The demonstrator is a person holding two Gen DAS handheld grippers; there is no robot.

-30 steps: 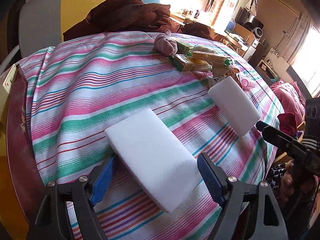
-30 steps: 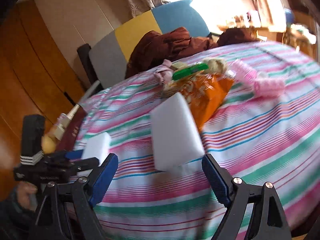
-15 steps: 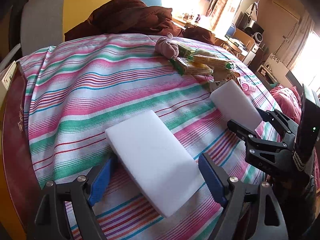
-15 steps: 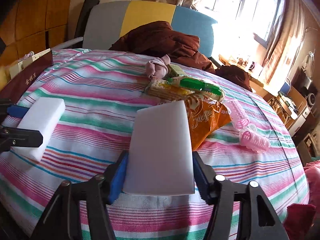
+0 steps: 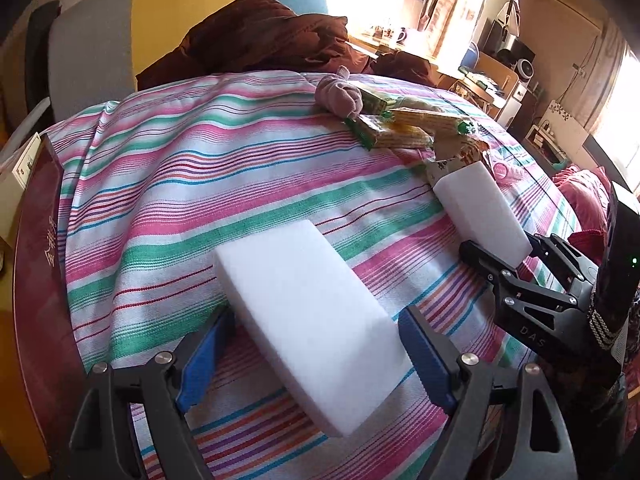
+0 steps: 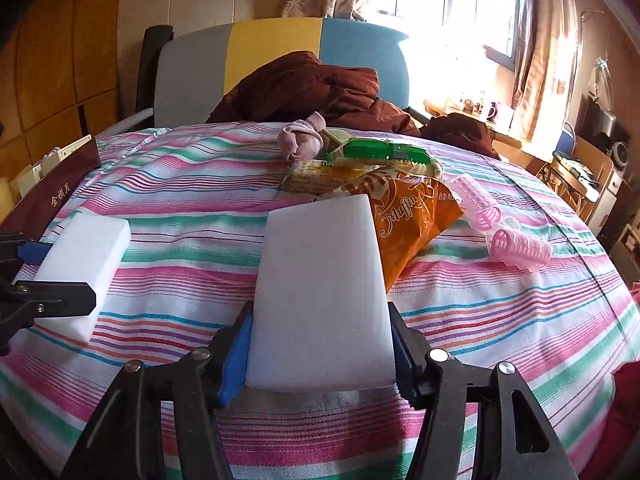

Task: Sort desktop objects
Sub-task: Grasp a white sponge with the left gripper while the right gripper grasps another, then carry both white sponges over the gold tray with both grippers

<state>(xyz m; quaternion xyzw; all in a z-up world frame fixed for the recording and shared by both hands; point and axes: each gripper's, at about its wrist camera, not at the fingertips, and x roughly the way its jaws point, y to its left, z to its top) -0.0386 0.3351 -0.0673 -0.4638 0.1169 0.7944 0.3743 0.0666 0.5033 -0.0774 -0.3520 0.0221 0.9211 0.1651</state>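
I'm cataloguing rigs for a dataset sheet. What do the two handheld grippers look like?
Both look alike: the left gripper and right gripper have black angular frames with triangular cut-outs, silver screw heads at the joints and blue pads lining the fingers. The right one's frame carries white "DAS" lettering.

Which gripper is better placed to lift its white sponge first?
Right. The right gripper has both blue pads against its sponge. The left gripper only straddles its sponge, with gaps at both pads.
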